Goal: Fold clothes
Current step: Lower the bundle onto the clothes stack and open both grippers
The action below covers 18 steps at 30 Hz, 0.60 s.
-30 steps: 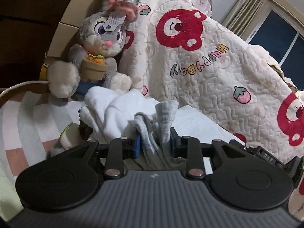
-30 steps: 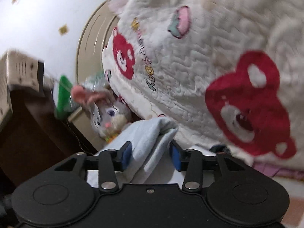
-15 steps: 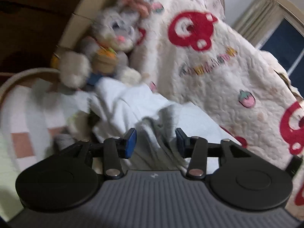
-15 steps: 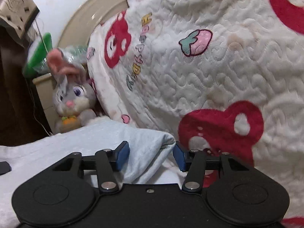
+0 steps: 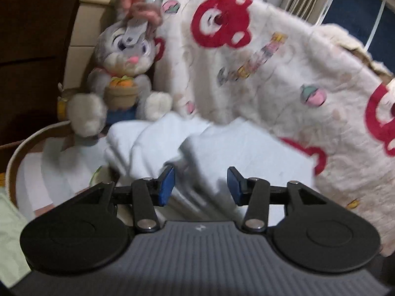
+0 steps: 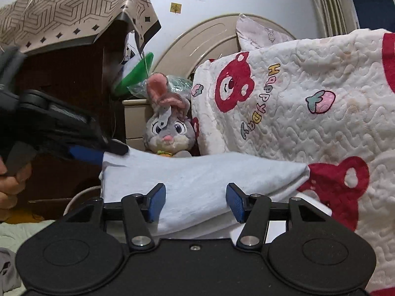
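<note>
**Both claws spread at the folded garment on the bed**

Left wrist view
- Frame is motion-blurred; edges of cloth are soft and hard to separate.
- Left claw (image 5: 200, 185) has its jaws set wide apart, nothing clamped. The blue pads (image 5: 166, 185) sit on either side of rumpled fabric without pressing it.
- Pale blue garment (image 5: 246, 153) lies flat on the bed just ahead of the claw. A bunched white cloth (image 5: 138, 145) lies to its left; whether it is part of the same piece cannot be told.
- Plush rabbit (image 5: 123, 74) sits upright behind the cloth, against the bear-print quilt (image 5: 271, 74), which drapes over the garment's far side.
- Striped sheet (image 5: 44, 162) at lower left, partly cut off by the claw body.

Right wrist view
- Sharp frame. Right claw (image 6: 196, 202) has its jaws wide apart and holds nothing; the garment's (image 6: 202, 175) near folded edge lies between the pads, and contact with them cannot be told.
- The garment's underside and near end are hidden by the claw body.
- The left claw (image 6: 91, 154) enters from the left, its tip at the garment's far left corner; from this angle its opening cannot be read. Fingers of a hand (image 6: 9, 185) show at the frame edge, mostly cut off.
- Rabbit (image 6: 167, 133) is hidden below the chin by the garment. Quilt (image 6: 308, 113) rises at right.
</note>
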Available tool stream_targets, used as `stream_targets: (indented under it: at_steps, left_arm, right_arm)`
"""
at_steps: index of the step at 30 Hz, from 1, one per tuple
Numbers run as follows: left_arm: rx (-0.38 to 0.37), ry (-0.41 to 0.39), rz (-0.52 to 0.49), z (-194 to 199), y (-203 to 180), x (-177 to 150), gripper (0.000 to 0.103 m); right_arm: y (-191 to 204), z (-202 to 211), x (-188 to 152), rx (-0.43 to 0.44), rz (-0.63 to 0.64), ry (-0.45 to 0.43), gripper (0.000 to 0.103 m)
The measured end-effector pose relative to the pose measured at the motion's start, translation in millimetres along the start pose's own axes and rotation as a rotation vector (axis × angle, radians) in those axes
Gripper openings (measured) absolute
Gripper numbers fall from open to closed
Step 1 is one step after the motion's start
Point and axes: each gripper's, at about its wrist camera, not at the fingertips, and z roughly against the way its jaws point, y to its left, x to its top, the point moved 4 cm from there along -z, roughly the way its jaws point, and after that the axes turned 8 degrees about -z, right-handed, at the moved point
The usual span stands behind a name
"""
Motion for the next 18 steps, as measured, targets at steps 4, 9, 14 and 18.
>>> stream_targets:
  at_steps: [4, 9, 14, 18]
  left_arm:
    - [0.025, -0.013, -0.031, 2.5, -0.1, -8.1, 0.049]
    - [0.056, -0.029, -0.069, 5.7, -0.2, -18.3, 0.052]
    - [0.095, -0.051, -0.125, 12.0, -3.1, -28.3, 0.057]
    - [0.127, -0.041, -0.186, 29.2, -14.9, -37.1, 0.057]
  right_arm:
    - [-0.8, 3.4, -0.3, 0.042, -0.09, 0.002, 0.061]
    - [25.0, 22.3, -22.0, 0.05, 0.017, -0.03, 0.061]
    - [35.8, 39.3, -39.7, 0.154, -0.03, 0.01, 0.061]
    - [42.5, 49.6, -53.9, 0.136, 0.037, 0.068, 0.06]
